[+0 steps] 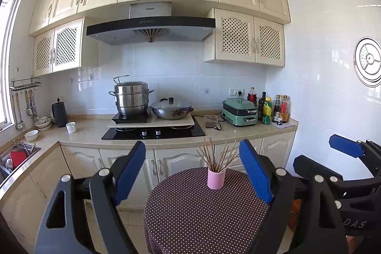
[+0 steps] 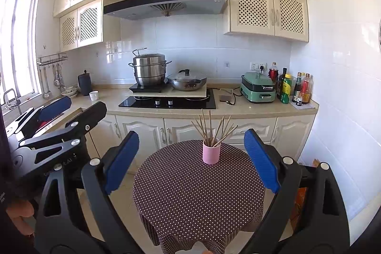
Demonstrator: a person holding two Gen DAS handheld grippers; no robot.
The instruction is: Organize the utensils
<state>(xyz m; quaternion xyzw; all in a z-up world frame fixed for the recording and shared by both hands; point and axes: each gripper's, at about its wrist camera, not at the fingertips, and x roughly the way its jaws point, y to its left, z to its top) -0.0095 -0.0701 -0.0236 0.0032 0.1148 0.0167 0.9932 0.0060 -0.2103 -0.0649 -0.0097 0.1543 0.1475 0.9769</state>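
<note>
Both grippers hung wide and empty, side by side, near the round dotted tabletop (image 2: 190,194). The left gripper (image 1: 197,170) and the right gripper (image 2: 190,158) each framed the pink cup (image 1: 216,178) standing at the tabletop's far edge, a fan of chopsticks (image 1: 218,154) splayed upright inside it, well apart from both.

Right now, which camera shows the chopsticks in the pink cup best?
The right wrist view: the chopsticks fan out of the pink cup against pale cabinet doors, clear of both fingers. The left wrist view shows the same chopsticks and cup, but the right-side finger stands close beside them.
</note>
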